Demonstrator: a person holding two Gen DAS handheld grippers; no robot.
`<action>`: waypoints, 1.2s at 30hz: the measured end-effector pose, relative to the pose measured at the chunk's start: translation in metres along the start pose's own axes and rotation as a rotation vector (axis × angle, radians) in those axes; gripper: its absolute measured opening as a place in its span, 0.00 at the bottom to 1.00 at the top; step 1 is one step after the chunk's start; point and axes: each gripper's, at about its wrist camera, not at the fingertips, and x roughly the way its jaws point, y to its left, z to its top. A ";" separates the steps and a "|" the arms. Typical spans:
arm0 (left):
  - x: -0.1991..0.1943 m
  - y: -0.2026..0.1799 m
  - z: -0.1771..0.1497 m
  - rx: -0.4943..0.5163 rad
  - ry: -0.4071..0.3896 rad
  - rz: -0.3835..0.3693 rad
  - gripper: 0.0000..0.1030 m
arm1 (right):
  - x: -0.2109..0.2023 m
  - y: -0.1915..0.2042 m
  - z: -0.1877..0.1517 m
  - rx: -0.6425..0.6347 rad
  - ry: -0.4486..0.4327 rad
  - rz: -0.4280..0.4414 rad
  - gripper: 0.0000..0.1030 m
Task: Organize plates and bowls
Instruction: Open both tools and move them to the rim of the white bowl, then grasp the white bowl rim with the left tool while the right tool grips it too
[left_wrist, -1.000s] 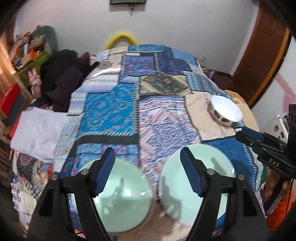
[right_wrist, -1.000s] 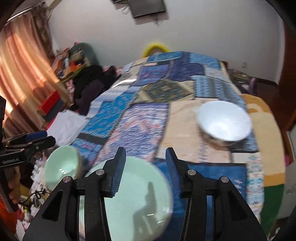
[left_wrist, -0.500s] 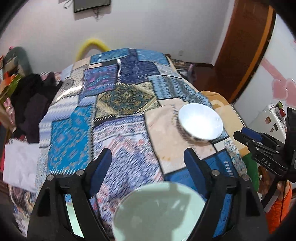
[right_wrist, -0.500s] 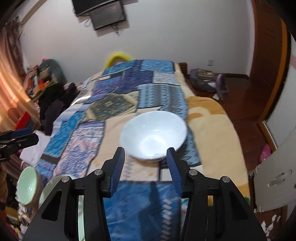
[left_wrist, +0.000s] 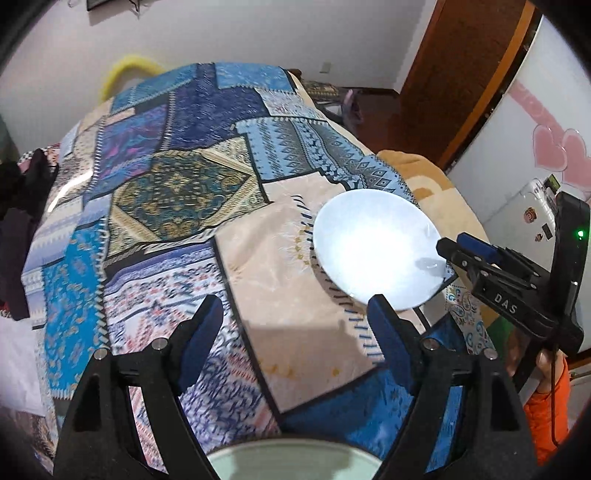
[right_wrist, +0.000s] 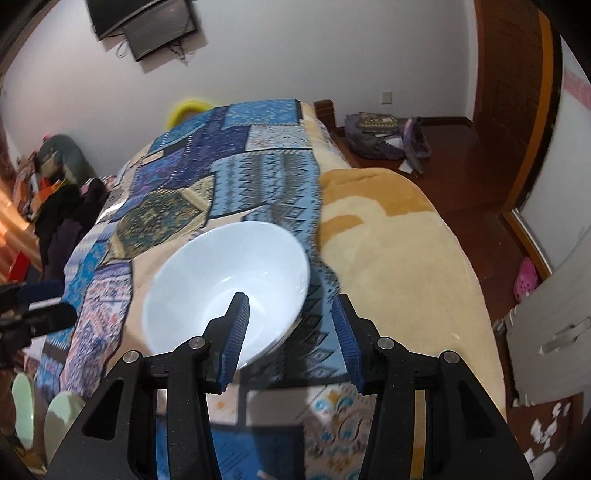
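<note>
Both claws swing from the green dishes to the white bowl

Since a second ago, the views have left the pale green plate (left_wrist: 291, 461) at the near edge and closed on the white bowl (right_wrist: 225, 288) on the bed's patchwork cover (left_wrist: 166, 192). The right claw (right_wrist: 290, 332), parted and empty, straddles its near rim, likely the next pickup. The left claw (left_wrist: 295, 332), jaws just widened and empty, hovers just short of it.

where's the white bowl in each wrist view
Left wrist: white bowl sits right of centre on the patchwork cloth, beyond the right finger's tip.
Right wrist: white bowl lies centre-left, its near rim straddled by the open right gripper.
Shared landmark: the yellow hoop at the bed's far end.
</note>
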 end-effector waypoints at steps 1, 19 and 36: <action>0.007 0.000 0.002 -0.004 0.007 -0.005 0.78 | 0.004 -0.003 0.001 0.010 0.007 0.008 0.38; 0.060 0.004 0.015 0.001 0.071 0.025 0.78 | 0.053 0.008 0.008 -0.060 0.129 0.094 0.16; 0.099 0.008 0.001 -0.009 0.173 0.012 0.33 | 0.054 0.047 -0.007 -0.187 0.173 0.173 0.17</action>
